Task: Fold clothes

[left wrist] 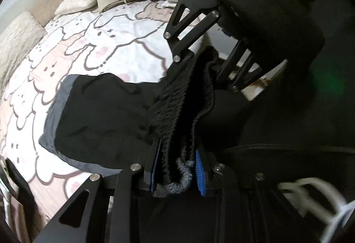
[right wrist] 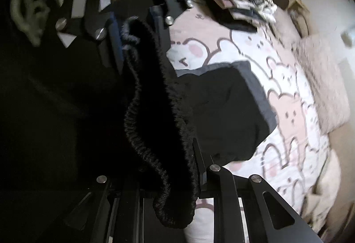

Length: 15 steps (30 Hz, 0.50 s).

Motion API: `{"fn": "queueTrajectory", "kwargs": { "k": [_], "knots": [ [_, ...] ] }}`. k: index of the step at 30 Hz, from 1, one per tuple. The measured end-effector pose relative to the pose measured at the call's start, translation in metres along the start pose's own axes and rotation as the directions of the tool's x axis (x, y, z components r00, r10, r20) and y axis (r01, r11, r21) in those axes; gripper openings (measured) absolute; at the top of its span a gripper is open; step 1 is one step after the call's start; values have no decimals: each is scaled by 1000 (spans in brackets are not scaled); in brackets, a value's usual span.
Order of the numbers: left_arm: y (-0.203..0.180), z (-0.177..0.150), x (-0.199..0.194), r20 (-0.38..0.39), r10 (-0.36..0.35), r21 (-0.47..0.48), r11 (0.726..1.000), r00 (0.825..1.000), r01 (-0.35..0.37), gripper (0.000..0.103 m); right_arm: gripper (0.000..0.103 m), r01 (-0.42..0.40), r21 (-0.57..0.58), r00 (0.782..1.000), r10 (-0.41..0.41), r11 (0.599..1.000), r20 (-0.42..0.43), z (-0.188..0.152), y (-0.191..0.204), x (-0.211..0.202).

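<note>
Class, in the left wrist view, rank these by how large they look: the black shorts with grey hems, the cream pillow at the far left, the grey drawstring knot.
1. Black shorts with grey hems, though nearness inflates them.
2. Cream pillow.
3. Grey drawstring knot, smallest despite being closest.

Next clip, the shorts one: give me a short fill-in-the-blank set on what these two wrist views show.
1. Both hand-held grippers, left and right, are shut on the black shorts' elastic ____.
2. The leg hem has a ____ band.
3. The shorts hang over a bedsheet printed with cartoon ____.

Missing words: waistband; grey; bears
</note>
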<state>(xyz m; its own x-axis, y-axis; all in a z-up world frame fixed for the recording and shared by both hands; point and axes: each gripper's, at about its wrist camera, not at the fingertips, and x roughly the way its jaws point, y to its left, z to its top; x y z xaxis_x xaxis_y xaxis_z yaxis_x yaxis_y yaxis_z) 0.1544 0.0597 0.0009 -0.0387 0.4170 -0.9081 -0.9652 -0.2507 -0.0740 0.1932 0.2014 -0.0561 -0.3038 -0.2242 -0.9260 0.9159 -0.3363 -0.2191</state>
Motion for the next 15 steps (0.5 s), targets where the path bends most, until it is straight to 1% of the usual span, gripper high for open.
{"fn": "queueTrajectory", "kwargs": {
  "k": [3,6,7,9,11,15],
  "knots": [
    [34,10,7,-9,72,20,997,997,-72,27,19,-1,44,1000,2,999,-30,13,-28,14],
    [81,24,13,-26,125,11,992,992,-124,29,19,13,77,999,-9,997,-52,21,-63,26],
    [97,28,14,-31,143,8,990,989,-143,29,20,20,89,998,-15,996,-56,30,-79,32],
    [132,32,18,-34,173,-8,985,984,-173,29,20,47,110,997,-41,993,-59,58,-117,54],
    [167,36,22,-36,173,-48,984,984,-174,30,20,57,131,997,-49,990,-67,72,-147,67],
    [231,37,41,-56,142,-121,982,988,-148,31,20,7,194,995,13,981,-102,95,-203,104]
  ]
}}
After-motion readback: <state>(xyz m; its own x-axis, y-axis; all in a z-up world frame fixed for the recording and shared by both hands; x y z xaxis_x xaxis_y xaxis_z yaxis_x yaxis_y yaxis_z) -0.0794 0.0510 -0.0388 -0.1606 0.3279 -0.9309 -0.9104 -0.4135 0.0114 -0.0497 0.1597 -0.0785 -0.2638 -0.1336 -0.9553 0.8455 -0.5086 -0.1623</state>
